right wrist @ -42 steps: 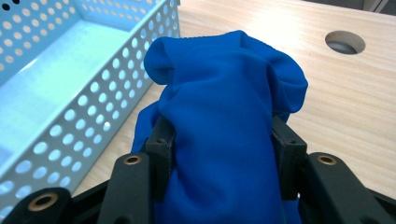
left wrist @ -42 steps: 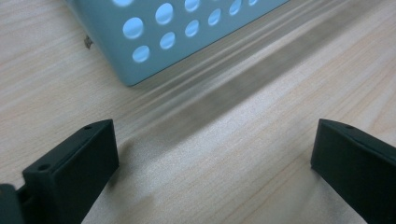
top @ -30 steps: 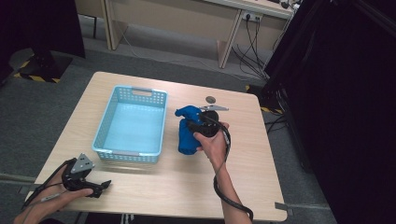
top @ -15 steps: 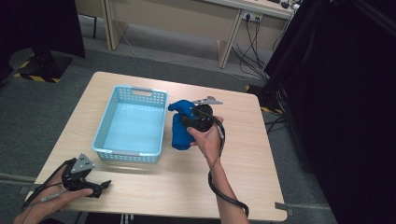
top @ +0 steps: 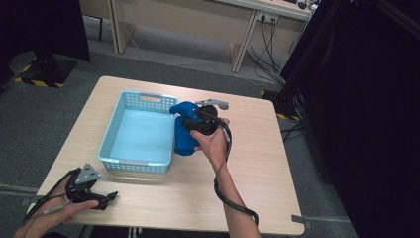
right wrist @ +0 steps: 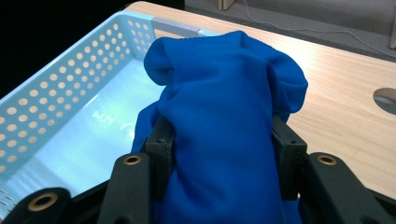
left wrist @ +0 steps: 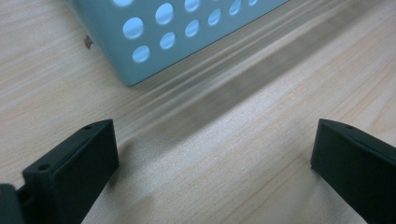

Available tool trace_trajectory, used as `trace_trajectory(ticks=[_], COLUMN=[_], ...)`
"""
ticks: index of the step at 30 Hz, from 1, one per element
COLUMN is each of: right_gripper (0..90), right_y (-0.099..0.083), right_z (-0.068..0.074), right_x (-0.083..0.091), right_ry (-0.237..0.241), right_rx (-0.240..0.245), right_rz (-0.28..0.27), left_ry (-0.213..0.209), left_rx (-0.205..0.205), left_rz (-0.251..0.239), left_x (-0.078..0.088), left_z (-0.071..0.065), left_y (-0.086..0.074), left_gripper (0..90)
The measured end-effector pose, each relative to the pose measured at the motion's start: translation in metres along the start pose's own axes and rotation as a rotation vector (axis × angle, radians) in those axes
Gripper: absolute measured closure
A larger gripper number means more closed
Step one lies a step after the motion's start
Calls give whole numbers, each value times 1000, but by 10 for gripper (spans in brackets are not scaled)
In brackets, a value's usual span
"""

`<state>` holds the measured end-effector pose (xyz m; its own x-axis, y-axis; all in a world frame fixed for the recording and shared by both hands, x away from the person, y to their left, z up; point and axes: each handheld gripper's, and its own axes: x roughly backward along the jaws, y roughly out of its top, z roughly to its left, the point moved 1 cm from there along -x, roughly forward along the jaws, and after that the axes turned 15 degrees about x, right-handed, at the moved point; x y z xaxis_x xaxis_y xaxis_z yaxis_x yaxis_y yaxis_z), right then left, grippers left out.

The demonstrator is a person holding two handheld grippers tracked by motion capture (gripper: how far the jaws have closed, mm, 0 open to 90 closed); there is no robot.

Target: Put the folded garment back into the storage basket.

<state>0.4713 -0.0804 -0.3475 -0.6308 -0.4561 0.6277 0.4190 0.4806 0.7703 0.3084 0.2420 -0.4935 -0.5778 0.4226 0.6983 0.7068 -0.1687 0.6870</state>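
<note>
A bunched blue cloth (top: 185, 130) (right wrist: 224, 116) hangs in my right gripper (top: 190, 121) (right wrist: 222, 140), whose jaws are shut on it from both sides. The cloth is lifted beside the right wall of a light blue perforated basket (top: 141, 131) (right wrist: 70, 116), its top near the rim. The basket's inside looks bare. My left gripper (top: 106, 197) (left wrist: 210, 158) rests low on the table near the front left corner, jaws open with only wood between them. A corner of the basket (left wrist: 154, 42) lies just beyond its jaws.
The wooden table (top: 257, 163) has free room to the right of the basket and along the front. A round cable hole with a grey cover (top: 213, 103) sits behind the cloth. A desk and cables stand on the floor beyond the table.
My right gripper has carried the blue cloth left and a little up, from right of the basket to its right wall. The left gripper has stayed put.
</note>
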Motion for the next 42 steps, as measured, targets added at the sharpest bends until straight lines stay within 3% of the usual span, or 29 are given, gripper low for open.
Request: trace_trajectory(ticks=[24, 42], right_gripper=[541, 540], right_y=[30, 45], right_z=[26, 45], right_x=[-9, -24], right_ry=[55, 93], right_rx=[33, 50], right_rz=[-23, -11], left_ry=[0, -1], left_rx=[0, -1], left_rz=[0, 0], left_x=[0, 0], left_z=[0, 0], left_y=[0, 0], left_gripper=[0, 0])
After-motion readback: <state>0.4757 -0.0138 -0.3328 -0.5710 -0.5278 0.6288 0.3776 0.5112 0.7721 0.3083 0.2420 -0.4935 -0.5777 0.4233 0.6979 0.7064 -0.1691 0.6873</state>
